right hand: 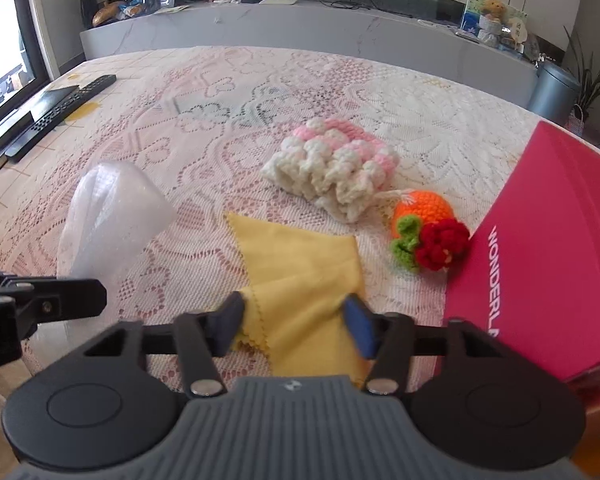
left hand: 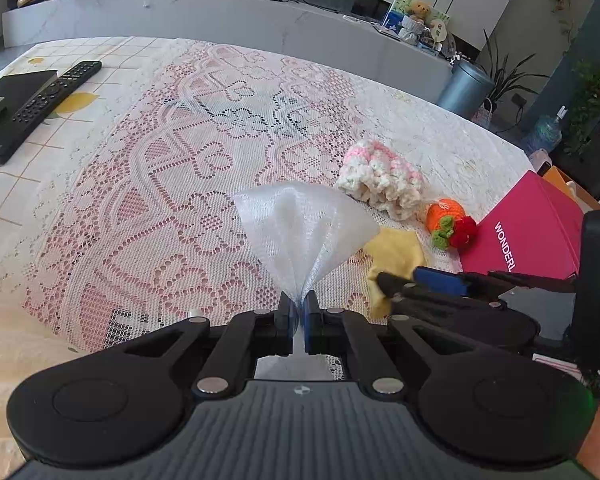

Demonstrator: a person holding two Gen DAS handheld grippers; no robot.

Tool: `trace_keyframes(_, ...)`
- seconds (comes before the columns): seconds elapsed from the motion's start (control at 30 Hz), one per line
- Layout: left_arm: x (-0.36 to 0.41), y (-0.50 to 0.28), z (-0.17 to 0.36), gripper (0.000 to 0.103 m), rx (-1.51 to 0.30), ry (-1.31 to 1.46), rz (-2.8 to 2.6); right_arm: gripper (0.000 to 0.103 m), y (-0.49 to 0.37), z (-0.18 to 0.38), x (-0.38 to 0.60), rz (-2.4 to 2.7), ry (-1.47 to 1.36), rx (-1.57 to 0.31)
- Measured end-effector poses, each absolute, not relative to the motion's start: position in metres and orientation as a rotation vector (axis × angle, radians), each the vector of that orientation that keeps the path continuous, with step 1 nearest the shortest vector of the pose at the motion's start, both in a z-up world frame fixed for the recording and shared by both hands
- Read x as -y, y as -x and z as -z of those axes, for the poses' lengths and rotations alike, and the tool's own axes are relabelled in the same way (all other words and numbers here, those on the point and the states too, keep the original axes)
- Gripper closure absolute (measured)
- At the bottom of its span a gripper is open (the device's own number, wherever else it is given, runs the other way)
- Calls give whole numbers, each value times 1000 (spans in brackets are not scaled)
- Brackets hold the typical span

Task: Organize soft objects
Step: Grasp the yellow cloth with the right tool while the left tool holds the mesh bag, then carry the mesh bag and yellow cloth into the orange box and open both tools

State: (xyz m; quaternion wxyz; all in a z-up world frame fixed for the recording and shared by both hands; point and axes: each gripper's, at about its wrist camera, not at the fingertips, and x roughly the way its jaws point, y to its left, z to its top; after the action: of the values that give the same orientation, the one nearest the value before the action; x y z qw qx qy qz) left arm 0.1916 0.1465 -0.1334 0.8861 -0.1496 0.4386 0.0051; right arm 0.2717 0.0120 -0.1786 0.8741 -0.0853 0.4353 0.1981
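Observation:
My left gripper (left hand: 299, 307) is shut on a sheer white mesh bag (left hand: 302, 229), which fans out above the lace tablecloth; the bag also shows in the right wrist view (right hand: 112, 216). My right gripper (right hand: 294, 322) is open, its fingers straddling a yellow cloth (right hand: 300, 264) that lies flat on the table; the cloth also shows in the left wrist view (left hand: 396, 248). A pink and white crochet piece (right hand: 336, 166) and an orange crochet fruit with a red flower (right hand: 424, 228) lie beyond the cloth.
A magenta box (right hand: 540, 240) stands at the right, close to the crochet fruit. A remote control (left hand: 40, 110) and a black flat box (left hand: 16, 88) lie at the far left. A grey counter (left hand: 220, 20) runs behind the table.

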Motion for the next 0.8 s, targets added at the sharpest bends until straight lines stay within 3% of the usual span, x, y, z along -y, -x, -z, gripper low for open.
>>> trace_keyframes(0.03, -146, -192, 133, 98, -912, 308, -9, 91, -271, 178, -12, -411, 187, -907)
trace_keyframes(0.13, -143, -193, 136, 98, -919, 295, -7, 102, -268, 178, -17, -430, 225, -894)
trace_keyframes(0.43, -144, -187, 130, 98, -877, 303, -3, 103, -241, 143, -3, -456, 183, -819)
trace_keyframes(0.8, -118, -152, 73, 98, -721, 384, 85, 103, -178, 72, 65, -470, 61, -639)
